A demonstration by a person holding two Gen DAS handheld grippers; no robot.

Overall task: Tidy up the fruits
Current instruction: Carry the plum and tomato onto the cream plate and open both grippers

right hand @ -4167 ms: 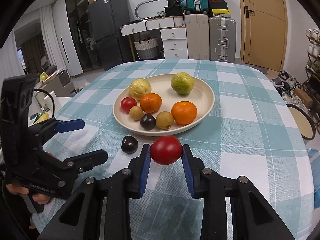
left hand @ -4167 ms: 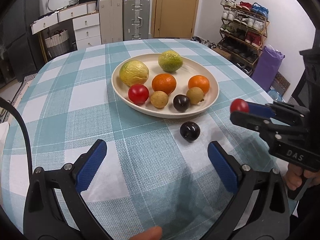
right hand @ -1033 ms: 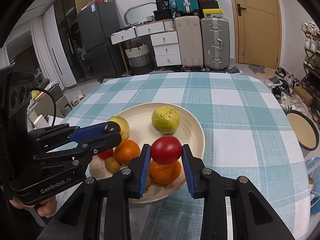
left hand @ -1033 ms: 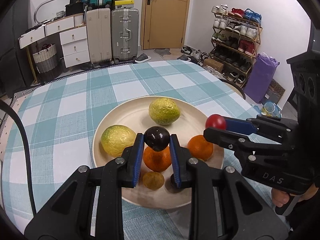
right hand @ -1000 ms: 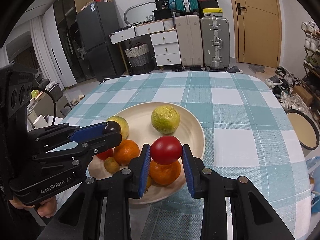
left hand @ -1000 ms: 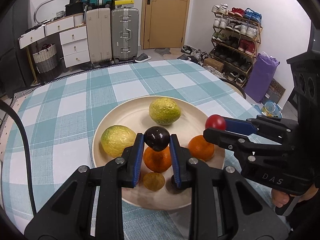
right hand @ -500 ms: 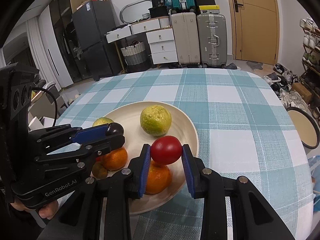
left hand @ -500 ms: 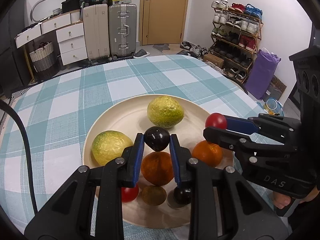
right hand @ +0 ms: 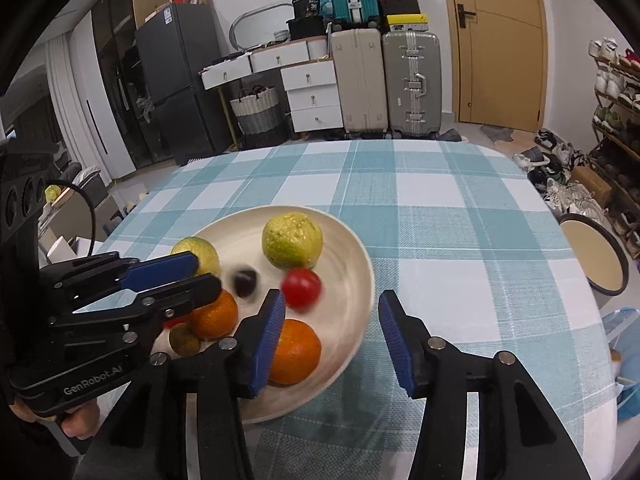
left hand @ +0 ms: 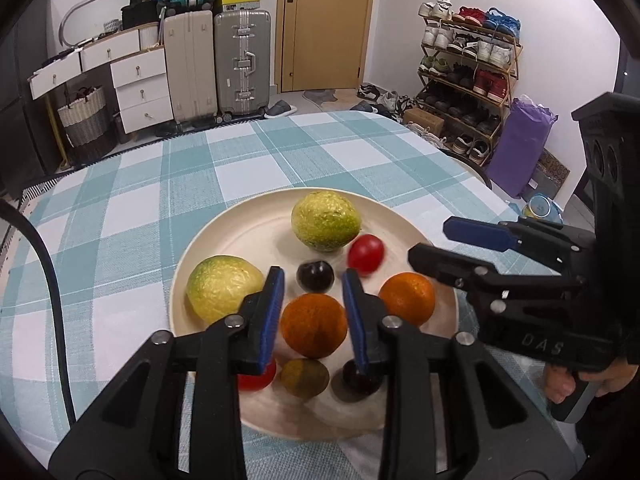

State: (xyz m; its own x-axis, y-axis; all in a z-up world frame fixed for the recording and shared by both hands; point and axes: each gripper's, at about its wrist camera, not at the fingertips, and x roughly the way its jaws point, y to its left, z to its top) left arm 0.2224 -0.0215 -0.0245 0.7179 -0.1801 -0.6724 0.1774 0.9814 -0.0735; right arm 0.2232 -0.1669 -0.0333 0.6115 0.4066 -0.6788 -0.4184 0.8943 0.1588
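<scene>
All fruit is gathered on the plate (left hand: 208,236), nothing held by either parted hand-held gripper, left (left hand: 313,296) or right (right hand: 332,330), so little is left.

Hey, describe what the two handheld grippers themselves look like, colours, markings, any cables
Both are black plastic frames with silver screws and ribbed blue pads on the fingers. The left gripper carries white "GenRobot.AI" lettering on its side, visible in the right wrist view, and a black cable trails from it. The right gripper shows embossed "DAS" lettering. Bare hands grip both handles.
</scene>
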